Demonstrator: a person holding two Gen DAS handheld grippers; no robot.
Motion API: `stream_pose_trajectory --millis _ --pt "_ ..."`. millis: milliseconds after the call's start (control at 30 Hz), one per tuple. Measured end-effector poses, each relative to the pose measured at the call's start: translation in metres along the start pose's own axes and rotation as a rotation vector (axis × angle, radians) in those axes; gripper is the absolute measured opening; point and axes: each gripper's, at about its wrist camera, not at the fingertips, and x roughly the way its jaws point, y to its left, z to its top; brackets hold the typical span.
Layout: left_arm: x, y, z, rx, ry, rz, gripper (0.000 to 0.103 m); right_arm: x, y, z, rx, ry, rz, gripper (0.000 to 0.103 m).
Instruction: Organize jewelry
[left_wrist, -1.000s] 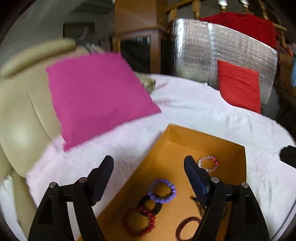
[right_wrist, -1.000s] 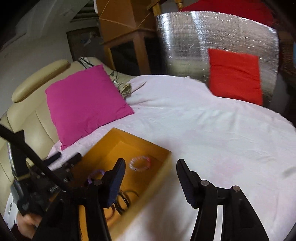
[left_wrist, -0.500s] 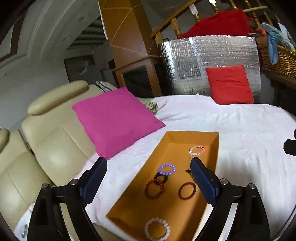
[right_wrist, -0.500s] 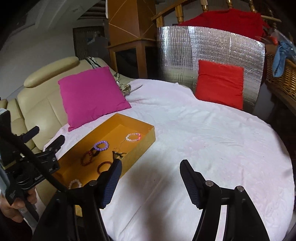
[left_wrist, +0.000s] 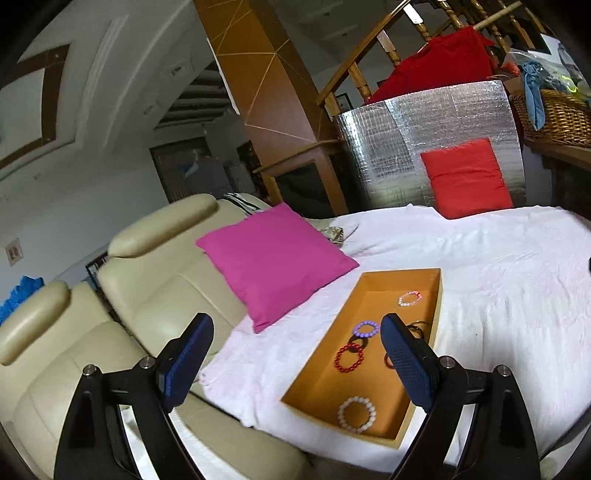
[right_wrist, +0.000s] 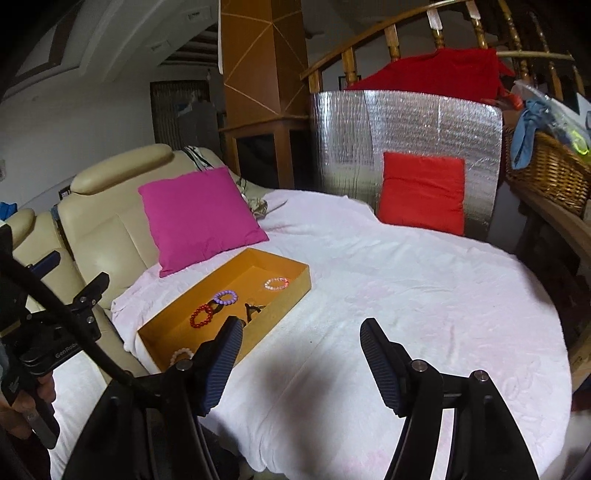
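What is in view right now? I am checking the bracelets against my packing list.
tray: 1, orange, on the white cloth beside the sofa
purple bracelet: 1, mid tray
red bracelet: 1, mid tray, touching a black ring
pink bracelet: 1, far end of tray
white bracelet: 1, near end of tray
pink cushion: 1, leaning on the sofa
red cushion: 1, against the silver panel
sofa: 1, cream
left gripper: black, open, empty
right gripper: black, open, empty, over the cloth
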Motion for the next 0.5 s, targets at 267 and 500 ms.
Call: stream_pose_trajectory --millis 267,500 --pt "-0.047 0.026 0.000 -0.044 -0.007 0.013 0.092 -0.078 0.016 -0.006 -0.033 -0.065 0.017 0.075" --pt "-0.065 0.043 0.005 -0.125 0.009 -0.042 0.092 -0.107 0.041 -0.012 -0.060 -0.082 0.059 0.080"
